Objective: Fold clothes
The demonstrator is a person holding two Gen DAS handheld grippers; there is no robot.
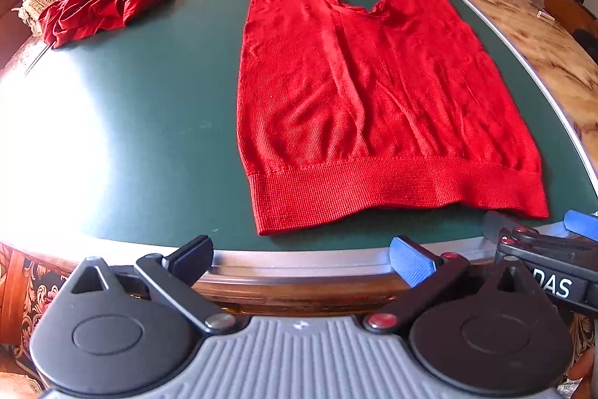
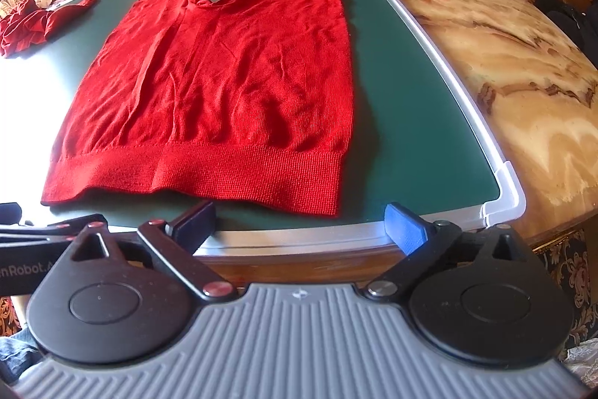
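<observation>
Red knit (image 1: 373, 100) lies flat on the green mat (image 1: 168, 100) of the surface, ribbed hem toward the near edge, two long parts running to the far edge. Second red garment (image 1: 93, 12) crumpled at far-left corner. Left gripper (image 1: 301, 258) fingers spread wide, nothing between them. Right gripper (image 2: 301, 223) fingers likewise spread, empty, just short of the hem.
</observation>
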